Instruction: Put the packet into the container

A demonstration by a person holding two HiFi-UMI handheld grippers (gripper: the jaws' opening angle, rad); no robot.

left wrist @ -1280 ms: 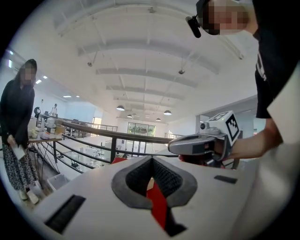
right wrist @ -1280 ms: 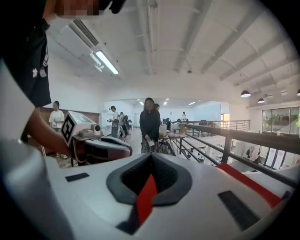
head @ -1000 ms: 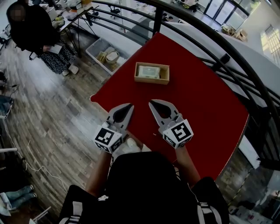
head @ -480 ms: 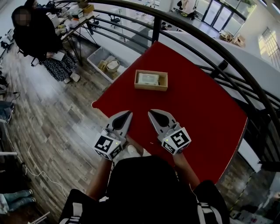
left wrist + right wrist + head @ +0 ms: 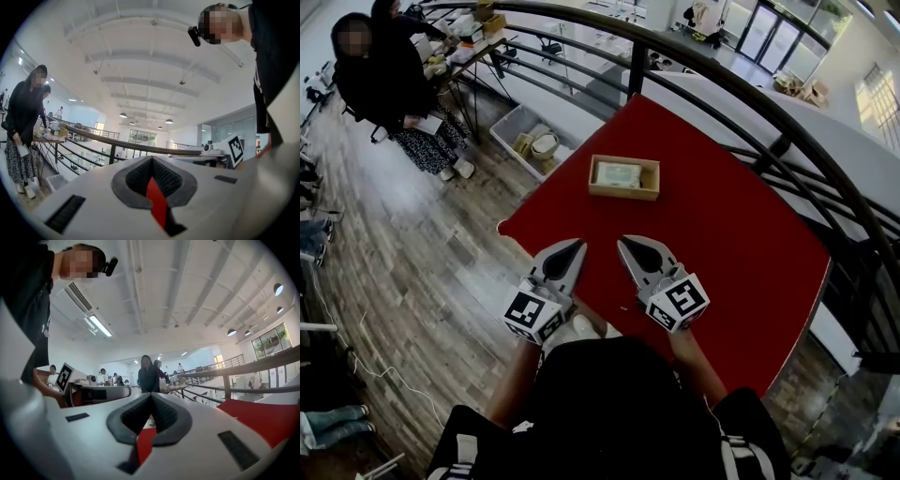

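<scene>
Left claw (image 5: 580, 246) seems slightly raised; right claw (image 5: 622, 243) level, shut.

On my feed the table (image 5: 741, 234) reads bright red. The container (image 5: 623, 195) is light tan, the packet (image 5: 618, 173) a pale, whitish green. My left gripper (image 5: 580, 244) and right gripper (image 5: 622, 242) are both off-white, their pads (image 5: 138, 178) dark grey with a fine cross-hatched texture, and each carries a cube faced with black-and-white square markers. The floor (image 5: 422, 253) is grey-brown planking with a streaky grain, the railing (image 5: 787, 141) black, and the wearer's top (image 5: 619, 403) black as well
</scene>
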